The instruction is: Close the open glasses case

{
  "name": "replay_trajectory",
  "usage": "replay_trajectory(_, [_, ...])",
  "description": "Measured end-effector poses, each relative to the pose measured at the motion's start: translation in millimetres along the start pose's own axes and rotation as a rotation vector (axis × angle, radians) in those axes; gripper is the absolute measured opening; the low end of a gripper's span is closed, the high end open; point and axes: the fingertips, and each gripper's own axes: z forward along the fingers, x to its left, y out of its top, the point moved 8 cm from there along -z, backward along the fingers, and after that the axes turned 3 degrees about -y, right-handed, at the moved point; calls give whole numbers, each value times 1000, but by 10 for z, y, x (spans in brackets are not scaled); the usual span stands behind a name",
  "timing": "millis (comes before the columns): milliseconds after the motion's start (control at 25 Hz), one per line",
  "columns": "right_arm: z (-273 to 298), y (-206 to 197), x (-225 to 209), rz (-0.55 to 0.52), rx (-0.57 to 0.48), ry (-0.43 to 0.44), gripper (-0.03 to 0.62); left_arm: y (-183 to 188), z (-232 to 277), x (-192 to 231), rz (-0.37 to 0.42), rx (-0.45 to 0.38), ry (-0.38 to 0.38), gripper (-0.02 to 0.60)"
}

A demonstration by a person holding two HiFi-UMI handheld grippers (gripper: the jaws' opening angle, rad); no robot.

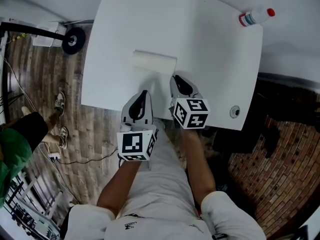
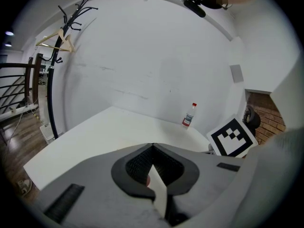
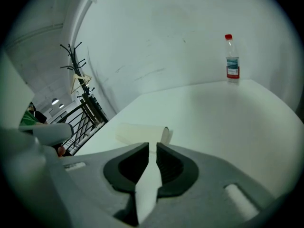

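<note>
The left gripper (image 2: 152, 146) had its jaws pressed together at the tips. The right gripper (image 3: 152, 145) kept its jaws a narrow slit apart, with only white tabletop showing through the slit.

Just past the right jaws, at lower centre of the right gripper view, lay the pale glasses case (image 3: 140, 133) with a small flap standing at its right end. The head view placed it at mid-frame on the table (image 1: 200, 44), just above both grippers (image 1: 144, 93) (image 1: 175, 78). Only these two views showed the case. The left gripper view showed the right gripper's marker cube (image 2: 232, 137) at lower right.

There were two grippers, two marker cubes (image 1: 136, 145) (image 1: 191, 112), one case and one red-capped bottle (image 1: 256, 16) (image 2: 189, 115) (image 3: 232, 57) at the table's far corner.

The table was plain white and stood against a white wall. A coat stand (image 2: 71, 18) (image 3: 78, 70) rose at the left, with a dark railing (image 3: 88, 120) beyond it. The head view showed a wooden floor (image 1: 90, 149) at left, brick (image 1: 270, 169) at right and a person in green (image 1: 12, 151) at lower left.
</note>
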Motion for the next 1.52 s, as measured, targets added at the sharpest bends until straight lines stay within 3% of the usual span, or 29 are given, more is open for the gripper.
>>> replay_trajectory(760, [-1304, 516, 497, 16, -256, 35, -5, 703, -811, -279, 79, -107, -29, -3])
replay_trajectory(1520, [-2438, 675, 1181, -112, -432, 67, -5, 1137, -1624, -617, 191, -172, -112, -3])
